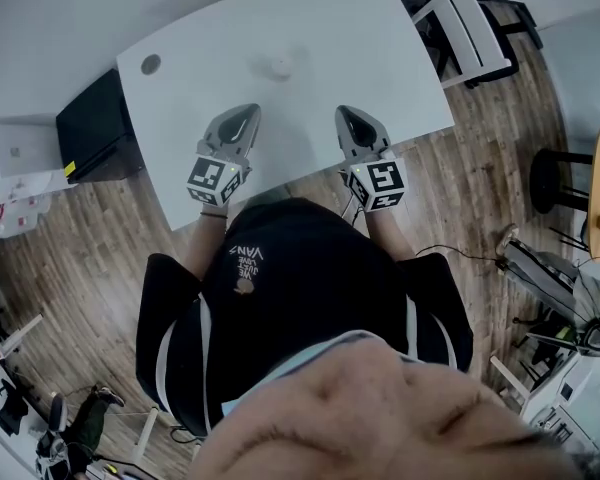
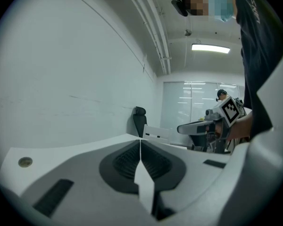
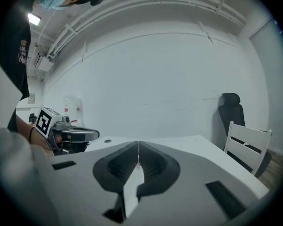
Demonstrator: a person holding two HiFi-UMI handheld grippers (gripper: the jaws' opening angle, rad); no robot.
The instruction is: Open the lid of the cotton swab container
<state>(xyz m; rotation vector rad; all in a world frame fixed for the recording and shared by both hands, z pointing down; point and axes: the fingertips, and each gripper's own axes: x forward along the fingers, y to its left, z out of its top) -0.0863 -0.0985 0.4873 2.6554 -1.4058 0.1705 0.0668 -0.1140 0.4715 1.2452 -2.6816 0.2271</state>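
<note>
The cotton swab container (image 1: 280, 66) is a small round whitish thing standing on the white table (image 1: 380, 58), beyond both grippers and between their lines. My left gripper (image 1: 247, 113) is over the table's near edge, shut, with nothing in it. My right gripper (image 1: 346, 114) is beside it, also shut and empty. In the left gripper view the left gripper (image 2: 140, 142) has its jaws pressed together, and the right gripper (image 2: 198, 127) shows off to the side. In the right gripper view the right gripper (image 3: 138, 145) is closed too; the left gripper (image 3: 80, 134) is at the left.
A round cable hole (image 1: 151, 64) sits near the table's far left corner. A white chair (image 1: 470, 28) stands at the table's right end, a black box (image 1: 95, 128) on the floor at the left, a dark stool (image 1: 560, 178) at the right.
</note>
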